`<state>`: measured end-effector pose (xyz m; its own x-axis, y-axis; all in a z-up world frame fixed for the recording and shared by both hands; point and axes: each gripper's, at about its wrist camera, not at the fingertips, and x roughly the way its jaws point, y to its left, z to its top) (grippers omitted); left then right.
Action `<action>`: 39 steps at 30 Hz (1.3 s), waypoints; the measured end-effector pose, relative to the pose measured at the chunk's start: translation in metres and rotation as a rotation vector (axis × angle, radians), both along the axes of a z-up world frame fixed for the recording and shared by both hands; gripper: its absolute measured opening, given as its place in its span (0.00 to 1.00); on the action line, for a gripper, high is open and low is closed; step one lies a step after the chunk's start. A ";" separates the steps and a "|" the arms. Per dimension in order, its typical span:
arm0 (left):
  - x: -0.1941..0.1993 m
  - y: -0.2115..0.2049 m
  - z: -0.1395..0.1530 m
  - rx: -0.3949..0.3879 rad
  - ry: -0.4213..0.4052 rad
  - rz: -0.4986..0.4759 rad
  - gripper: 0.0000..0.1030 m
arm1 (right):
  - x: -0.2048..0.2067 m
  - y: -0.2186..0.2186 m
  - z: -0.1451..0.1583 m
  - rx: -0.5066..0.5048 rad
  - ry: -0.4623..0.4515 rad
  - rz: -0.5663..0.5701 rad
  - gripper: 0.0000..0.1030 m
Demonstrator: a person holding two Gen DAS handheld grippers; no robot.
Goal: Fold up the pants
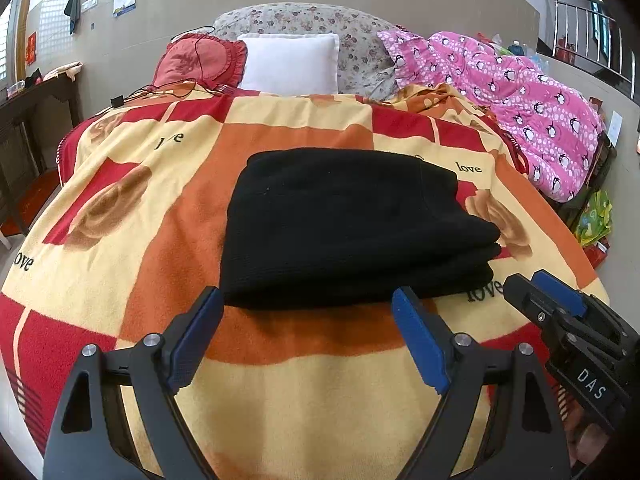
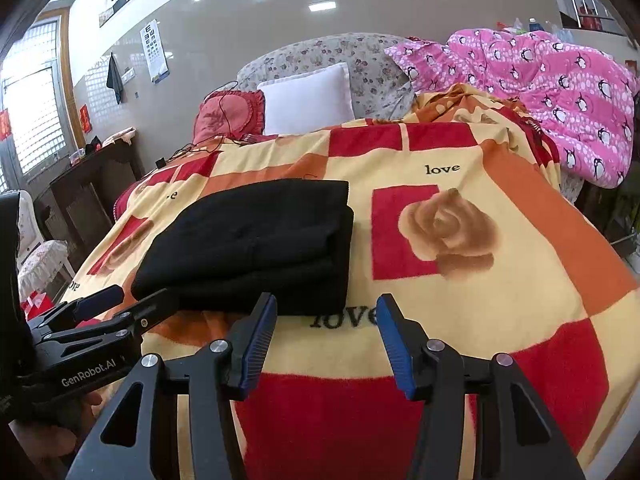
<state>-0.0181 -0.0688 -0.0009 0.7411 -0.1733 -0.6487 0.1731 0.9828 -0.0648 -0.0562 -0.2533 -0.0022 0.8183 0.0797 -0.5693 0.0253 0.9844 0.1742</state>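
The black pants [image 1: 348, 224] lie folded into a thick stacked rectangle on the patterned blanket [image 1: 160, 208]. They also show in the right wrist view [image 2: 256, 240], left of centre. My left gripper [image 1: 308, 300] is open and empty, just short of the pants' near edge. My right gripper [image 2: 326, 308] is open and empty, at the pants' near right corner over the word "love". The right gripper also shows at the lower right of the left wrist view [image 1: 532, 284], and the left gripper at the lower left of the right wrist view [image 2: 132, 296].
A white pillow [image 1: 290, 62] and a red cushion [image 1: 200, 60] with a black cable lie at the bed's head. A pink penguin quilt [image 1: 520, 100] is heaped at the right. A dark wooden cabinet [image 2: 88, 192] stands left of the bed.
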 end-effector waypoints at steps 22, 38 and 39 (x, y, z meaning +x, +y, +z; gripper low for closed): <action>0.000 0.001 -0.001 -0.011 0.024 -0.006 0.84 | 0.001 0.006 0.004 0.012 -0.016 0.007 0.52; -0.002 0.029 0.004 0.027 -0.017 0.017 0.84 | -0.012 -0.006 0.007 0.175 -0.105 -0.086 0.63; -0.001 0.032 0.004 0.022 -0.013 0.015 0.84 | -0.011 -0.006 0.006 0.185 -0.111 -0.091 0.63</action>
